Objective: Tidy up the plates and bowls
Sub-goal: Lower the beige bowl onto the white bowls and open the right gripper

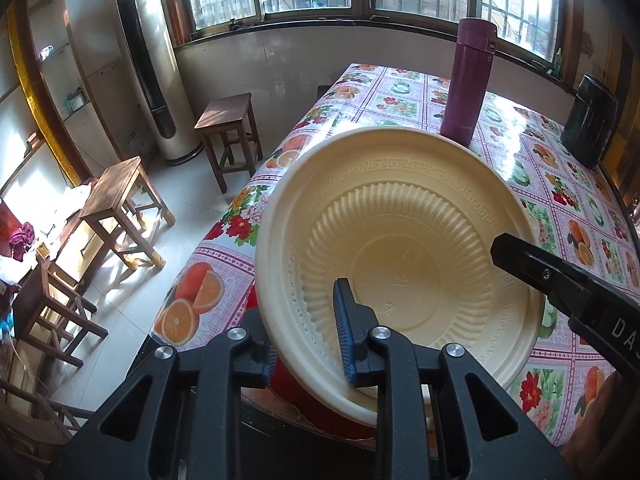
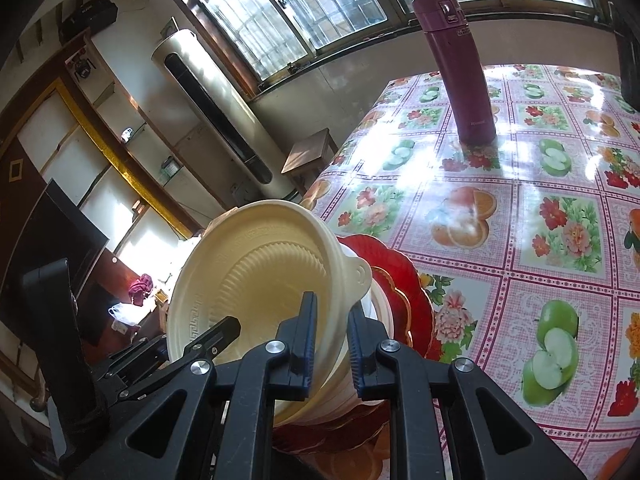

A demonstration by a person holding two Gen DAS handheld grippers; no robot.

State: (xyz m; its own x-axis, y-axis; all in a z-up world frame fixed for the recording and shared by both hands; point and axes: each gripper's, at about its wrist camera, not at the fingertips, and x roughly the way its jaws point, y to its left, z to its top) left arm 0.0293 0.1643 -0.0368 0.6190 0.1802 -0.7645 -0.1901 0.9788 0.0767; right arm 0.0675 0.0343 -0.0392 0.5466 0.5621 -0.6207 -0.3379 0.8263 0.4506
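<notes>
A cream plastic bowl (image 1: 400,240) with a ribbed wall and a patterned rim is tilted over a stack of red plates (image 2: 400,280) at the table's near edge. My left gripper (image 1: 304,320) is shut on the bowl's near left rim, one blue pad inside and one outside. My right gripper (image 2: 331,308) is shut on the bowl's wall at the opposite side, close to its small handle tab (image 2: 362,270). In the left wrist view the red plates (image 1: 286,386) show just under the bowl. Something white lies beneath the bowl (image 2: 280,280), partly hidden.
A purple flask (image 1: 468,80) (image 2: 456,68) stands upright further back on the fruit-patterned tablecloth (image 2: 520,208). A black cylinder (image 1: 590,120) stands at the far right. Wooden stools (image 1: 230,128) and a tall floor air conditioner (image 1: 152,60) stand left of the table.
</notes>
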